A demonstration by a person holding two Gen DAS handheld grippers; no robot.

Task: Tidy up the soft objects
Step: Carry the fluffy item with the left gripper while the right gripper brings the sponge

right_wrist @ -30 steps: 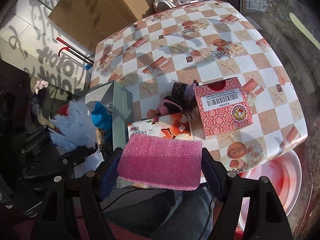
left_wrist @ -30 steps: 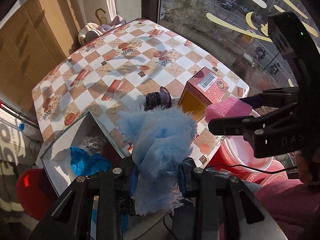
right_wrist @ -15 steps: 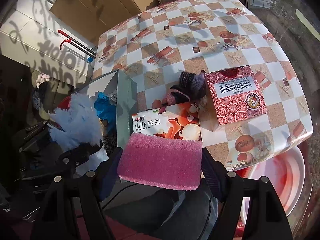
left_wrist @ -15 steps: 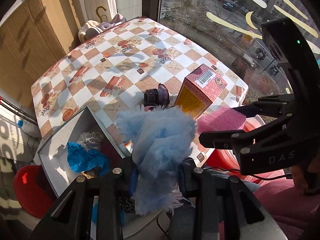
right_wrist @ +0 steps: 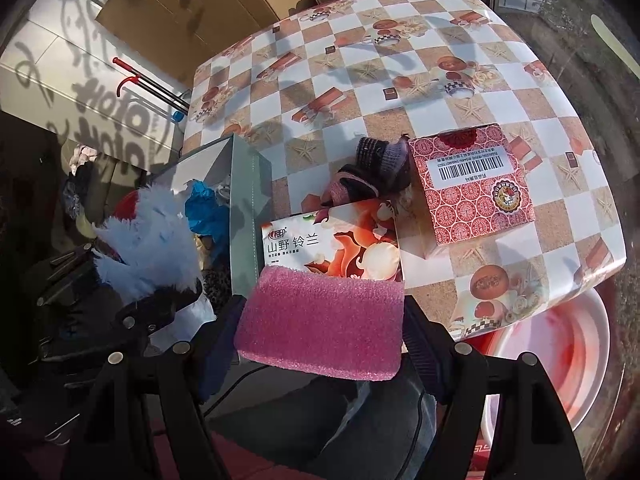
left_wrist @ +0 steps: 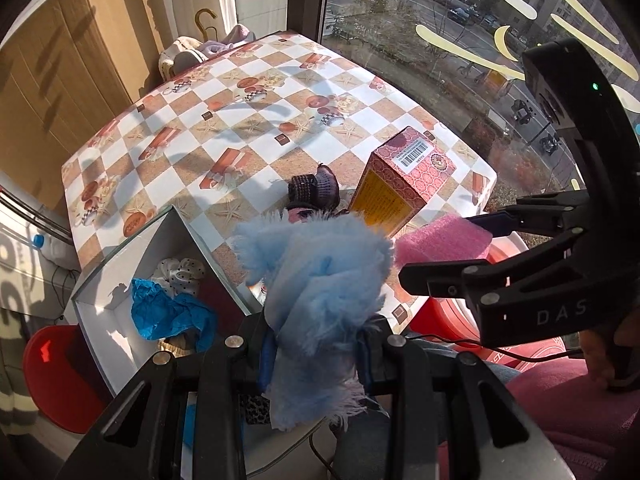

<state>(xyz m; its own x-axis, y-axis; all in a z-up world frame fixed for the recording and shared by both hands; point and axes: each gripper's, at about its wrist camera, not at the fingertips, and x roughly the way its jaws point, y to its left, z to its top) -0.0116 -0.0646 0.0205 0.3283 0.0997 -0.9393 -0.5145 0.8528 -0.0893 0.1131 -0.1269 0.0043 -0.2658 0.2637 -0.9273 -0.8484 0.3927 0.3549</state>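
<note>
My left gripper is shut on a fluffy light-blue cloth, held above the near table edge beside an open white box. The box holds a blue crumpled cloth and a spotted white fabric. My right gripper is shut on a pink foam sponge, which also shows as the pink sponge in the left wrist view. A dark knitted glove lies on the checked tablecloth between the boxes. The blue cloth appears at the left in the right wrist view.
A red patterned carton with a barcode and a tissue pack with printed flowers lie near the glove. A red and white basin stands on the floor below the table's corner. A window lies beyond the table. A red stool is at left.
Both grippers have kept their grip. The view has drawn back slightly from the table, showing more of the box and the tissue pack.
</note>
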